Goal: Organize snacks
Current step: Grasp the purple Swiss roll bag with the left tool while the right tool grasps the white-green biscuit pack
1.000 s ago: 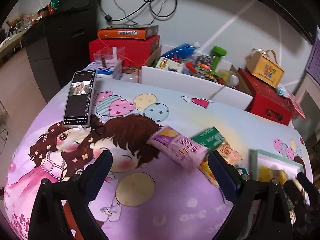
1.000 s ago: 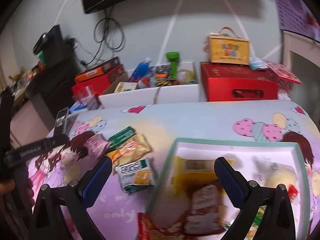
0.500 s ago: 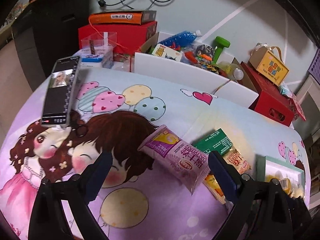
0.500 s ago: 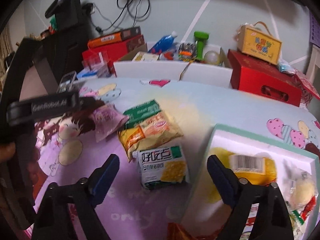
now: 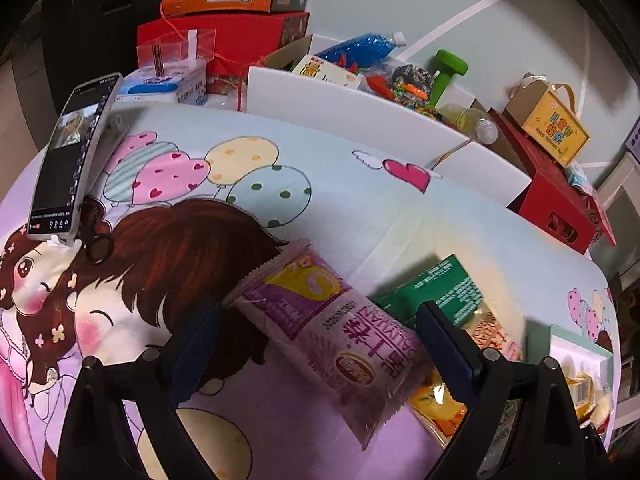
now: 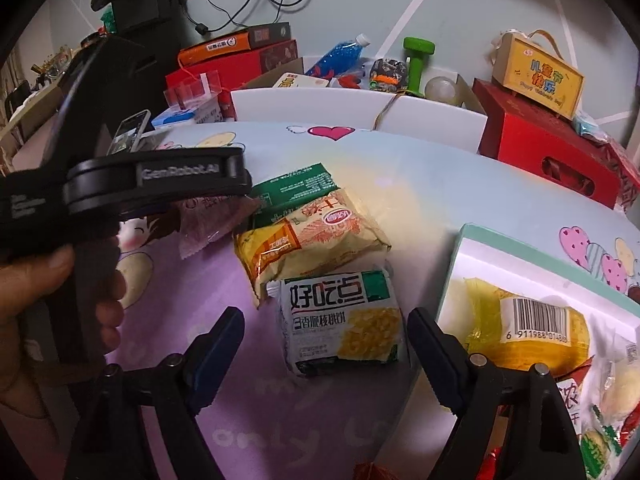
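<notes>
Your left tongs (image 5: 316, 344) have closed in and now straddle the purple packet (image 5: 336, 336), jaws wide; your right tongs (image 6: 326, 344) hang open over the corn biscuit pack (image 6: 340, 320), off the tray (image 6: 460, 248).

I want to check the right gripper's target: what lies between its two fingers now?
The white-and-green snack pack lies on the cloth between the open right gripper fingers, not yet touched, as the right wrist view shows.
</notes>
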